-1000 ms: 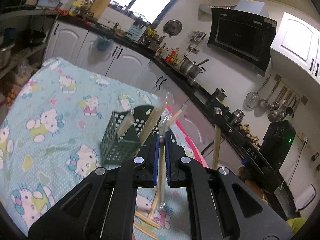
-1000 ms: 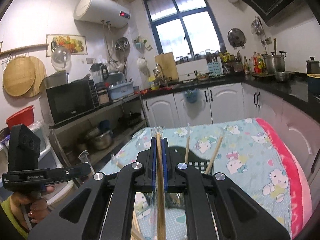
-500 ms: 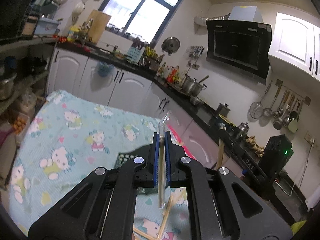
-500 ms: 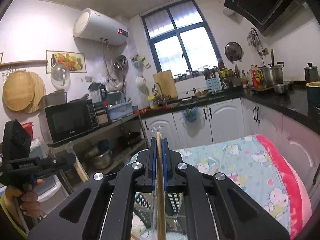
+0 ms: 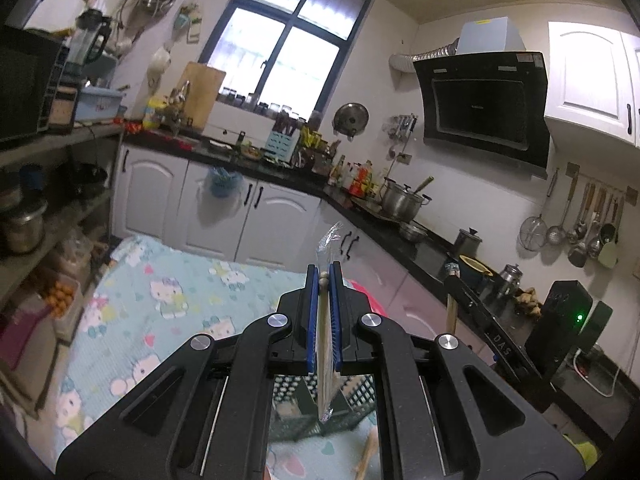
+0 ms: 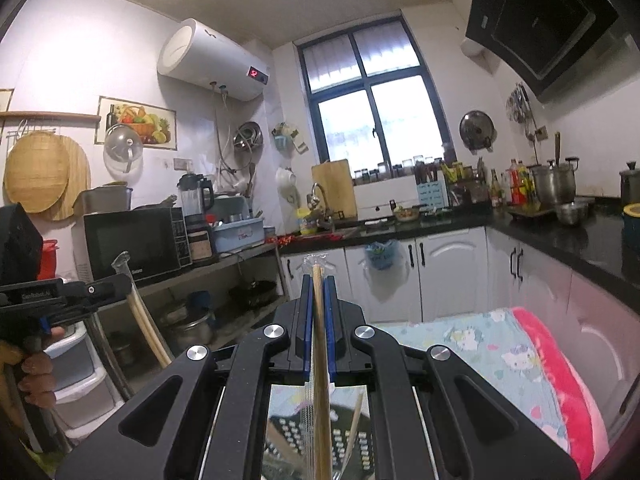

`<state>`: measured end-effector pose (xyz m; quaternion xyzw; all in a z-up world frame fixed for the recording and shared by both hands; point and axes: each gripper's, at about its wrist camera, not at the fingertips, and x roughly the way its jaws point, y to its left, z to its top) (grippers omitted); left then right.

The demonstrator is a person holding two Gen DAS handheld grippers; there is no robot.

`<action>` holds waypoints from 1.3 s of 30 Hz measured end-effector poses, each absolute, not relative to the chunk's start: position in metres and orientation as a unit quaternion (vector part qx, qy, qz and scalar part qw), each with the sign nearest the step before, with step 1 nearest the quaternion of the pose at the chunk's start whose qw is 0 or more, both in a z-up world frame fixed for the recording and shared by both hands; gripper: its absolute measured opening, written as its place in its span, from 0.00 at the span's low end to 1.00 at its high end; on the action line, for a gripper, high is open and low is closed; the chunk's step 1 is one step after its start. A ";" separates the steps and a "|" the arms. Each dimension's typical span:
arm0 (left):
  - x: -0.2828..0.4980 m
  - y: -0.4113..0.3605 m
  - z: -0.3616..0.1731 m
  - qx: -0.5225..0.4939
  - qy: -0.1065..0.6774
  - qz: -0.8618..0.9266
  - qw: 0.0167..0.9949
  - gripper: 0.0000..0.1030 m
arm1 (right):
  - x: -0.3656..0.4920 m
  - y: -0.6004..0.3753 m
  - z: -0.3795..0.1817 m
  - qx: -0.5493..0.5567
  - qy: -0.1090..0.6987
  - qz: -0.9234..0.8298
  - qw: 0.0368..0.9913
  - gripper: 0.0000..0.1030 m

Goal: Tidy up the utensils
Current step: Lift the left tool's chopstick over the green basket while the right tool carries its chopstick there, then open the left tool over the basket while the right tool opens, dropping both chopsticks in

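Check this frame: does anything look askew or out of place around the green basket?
One loose chopstick lies on the cloth beside the green basket, not in it. Each gripper, left and right, clamps wrapped chopsticks.

window [image 6: 372, 116] bright, dark-framed; white cabinets [image 5: 264, 212]; black countertop [image 6: 560, 236]; water heater [image 6: 212, 60] on wall

Two grippers: left gripper [image 5: 324, 280], right gripper [image 6: 319, 286]. Two wrapped chopstick pairs [image 5: 325, 344] [image 6: 320, 360], one per gripper. One green basket [image 5: 356, 396], 6 o'clock. One patterned tablecloth [image 5: 168, 292].
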<state>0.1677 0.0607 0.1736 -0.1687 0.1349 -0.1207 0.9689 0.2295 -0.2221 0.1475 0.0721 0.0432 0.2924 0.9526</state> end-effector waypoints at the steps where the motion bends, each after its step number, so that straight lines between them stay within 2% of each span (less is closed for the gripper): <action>1: 0.170 0.060 0.175 -0.166 0.132 -0.117 0.970 0.03 | 0.232 -0.220 0.149 0.070 0.038 0.294 0.952 0.05; 10: 0.184 0.054 0.168 -0.142 0.126 -0.094 0.977 0.03 | 0.256 -0.212 0.155 0.066 -0.001 0.285 0.956 0.05; 21: 0.198 0.043 0.151 -0.126 0.130 -0.084 0.980 0.03 | 0.285 -0.214 0.134 0.089 -0.026 0.243 0.966 0.06; 39: 0.214 0.035 0.124 -0.129 0.147 -0.082 0.977 0.03 | 0.304 -0.204 0.099 0.064 -0.024 0.210 0.975 0.06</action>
